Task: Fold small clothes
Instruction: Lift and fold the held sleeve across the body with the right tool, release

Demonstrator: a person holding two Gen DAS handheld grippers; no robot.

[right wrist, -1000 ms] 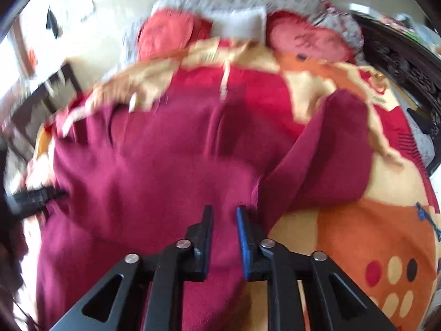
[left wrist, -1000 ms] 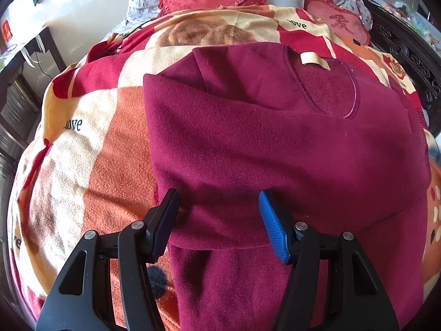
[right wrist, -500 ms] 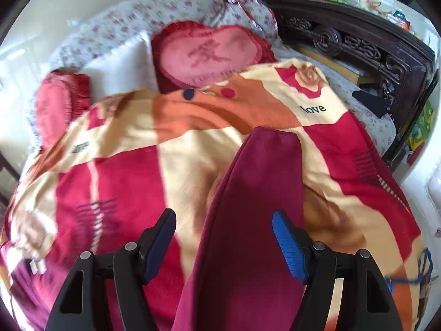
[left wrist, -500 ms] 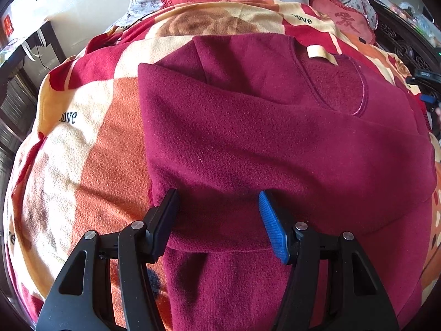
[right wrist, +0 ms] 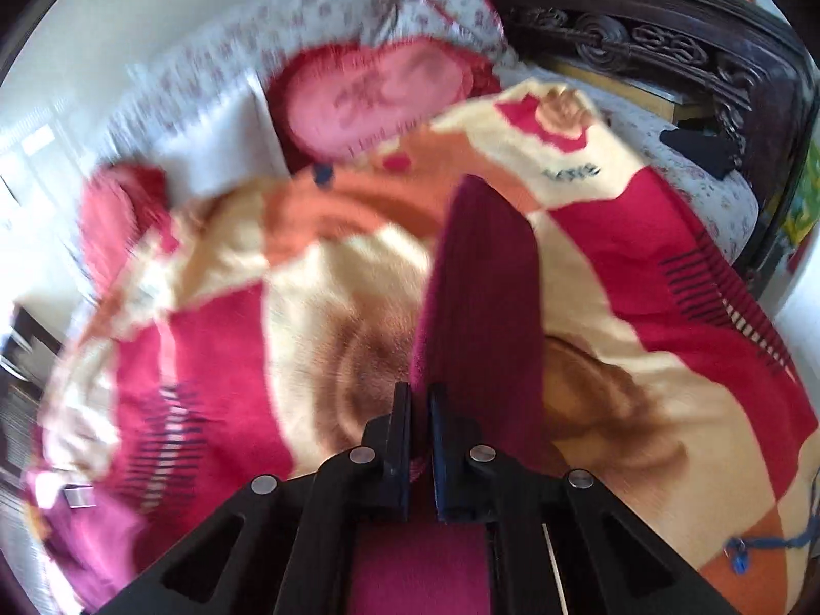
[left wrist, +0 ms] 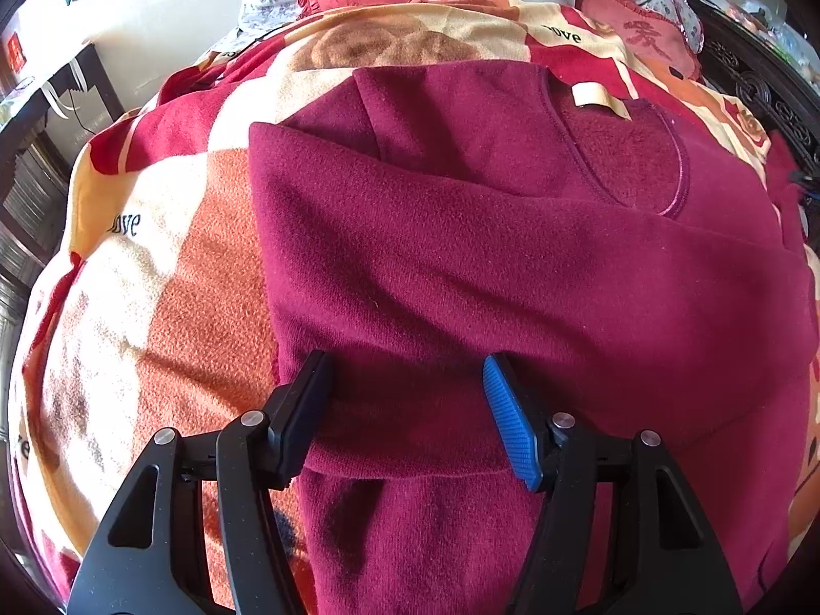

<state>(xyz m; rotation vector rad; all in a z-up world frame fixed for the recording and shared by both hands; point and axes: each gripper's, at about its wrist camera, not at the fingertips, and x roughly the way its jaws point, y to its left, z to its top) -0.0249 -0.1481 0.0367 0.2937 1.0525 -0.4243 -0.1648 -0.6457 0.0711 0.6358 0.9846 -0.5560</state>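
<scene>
The maroon sweater (left wrist: 487, 266) lies on the blanket (left wrist: 169, 277), which carries the words "love" near the sweater's collar and left edge. A blank beige tag (left wrist: 597, 97) sits at the collar. The left gripper (left wrist: 405, 410) is wide open over the folded sleeve. The right gripper (right wrist: 420, 410) is pinched narrow on the other sleeve (right wrist: 482, 307).
</scene>
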